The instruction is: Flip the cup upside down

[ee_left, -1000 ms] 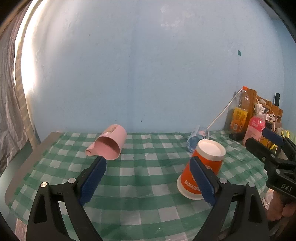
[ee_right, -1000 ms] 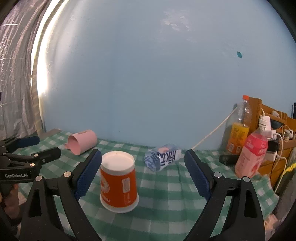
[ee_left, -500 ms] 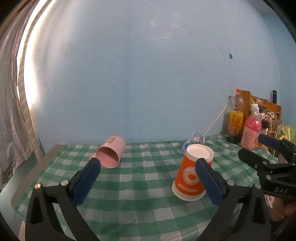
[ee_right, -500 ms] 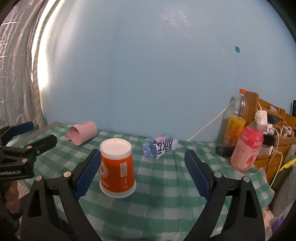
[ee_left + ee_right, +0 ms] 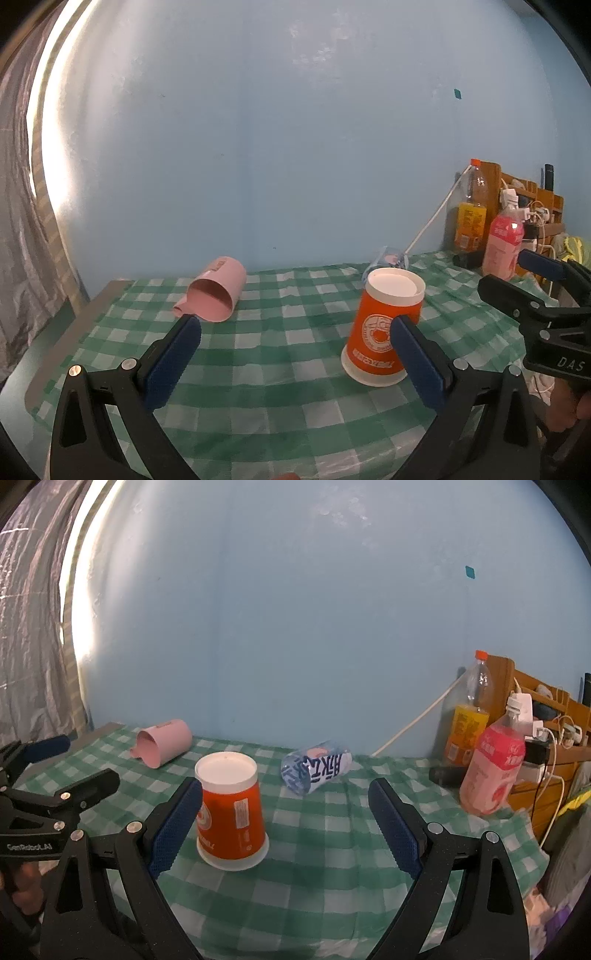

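Note:
An orange paper cup [image 5: 384, 325] stands upside down on the green checked tablecloth [image 5: 266, 347], white base up; it also shows in the right wrist view [image 5: 231, 810]. A pink cup [image 5: 216, 288] lies on its side at the back left, also in the right wrist view [image 5: 162, 742]. A blue patterned cup [image 5: 316, 770] lies on its side behind the orange one. My left gripper [image 5: 295, 363] is open and empty, its right finger in front of the orange cup. My right gripper [image 5: 286, 829] is open and empty, the orange cup beside its left finger.
An orange drink bottle [image 5: 465, 723] and a pink drink bottle [image 5: 493, 775] stand at the right by a wooden shelf [image 5: 543, 709] with chargers and cables. A blue wall [image 5: 295, 627] backs the table. A curtain [image 5: 26, 627] hangs at the left.
Both grippers have stayed open and shifted slightly, so the left view rose then dropped a little. The cups have not moved.

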Motion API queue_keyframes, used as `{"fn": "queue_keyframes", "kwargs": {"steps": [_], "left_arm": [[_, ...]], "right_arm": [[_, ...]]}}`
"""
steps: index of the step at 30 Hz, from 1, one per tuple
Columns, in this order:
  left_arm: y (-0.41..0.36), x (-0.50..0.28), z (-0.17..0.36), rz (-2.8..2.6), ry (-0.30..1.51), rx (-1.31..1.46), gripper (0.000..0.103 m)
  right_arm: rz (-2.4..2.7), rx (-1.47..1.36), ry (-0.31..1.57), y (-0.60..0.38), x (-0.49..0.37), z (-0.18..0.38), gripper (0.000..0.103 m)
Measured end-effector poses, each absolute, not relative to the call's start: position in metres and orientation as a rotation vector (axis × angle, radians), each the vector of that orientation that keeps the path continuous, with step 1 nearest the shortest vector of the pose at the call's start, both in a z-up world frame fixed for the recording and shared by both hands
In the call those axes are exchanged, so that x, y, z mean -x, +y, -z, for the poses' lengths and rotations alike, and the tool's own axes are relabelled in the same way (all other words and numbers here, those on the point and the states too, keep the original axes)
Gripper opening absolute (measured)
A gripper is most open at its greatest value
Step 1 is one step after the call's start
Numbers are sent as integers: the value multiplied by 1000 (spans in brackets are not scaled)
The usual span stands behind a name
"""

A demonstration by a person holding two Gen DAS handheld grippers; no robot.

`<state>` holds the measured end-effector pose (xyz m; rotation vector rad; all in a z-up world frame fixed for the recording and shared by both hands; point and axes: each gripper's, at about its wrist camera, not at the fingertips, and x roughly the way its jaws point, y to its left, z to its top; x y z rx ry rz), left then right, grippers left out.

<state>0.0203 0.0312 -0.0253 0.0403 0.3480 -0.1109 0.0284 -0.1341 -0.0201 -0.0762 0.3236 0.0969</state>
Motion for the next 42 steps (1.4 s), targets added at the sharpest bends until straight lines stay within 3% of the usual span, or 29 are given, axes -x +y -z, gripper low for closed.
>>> {"fn": "queue_keyframes", "kwargs": {"steps": [42], "left_arm": [[32, -24, 29, 107, 375, -49, 103]], "right_arm": [[-101, 78, 339, -131, -29, 23, 90]]}}
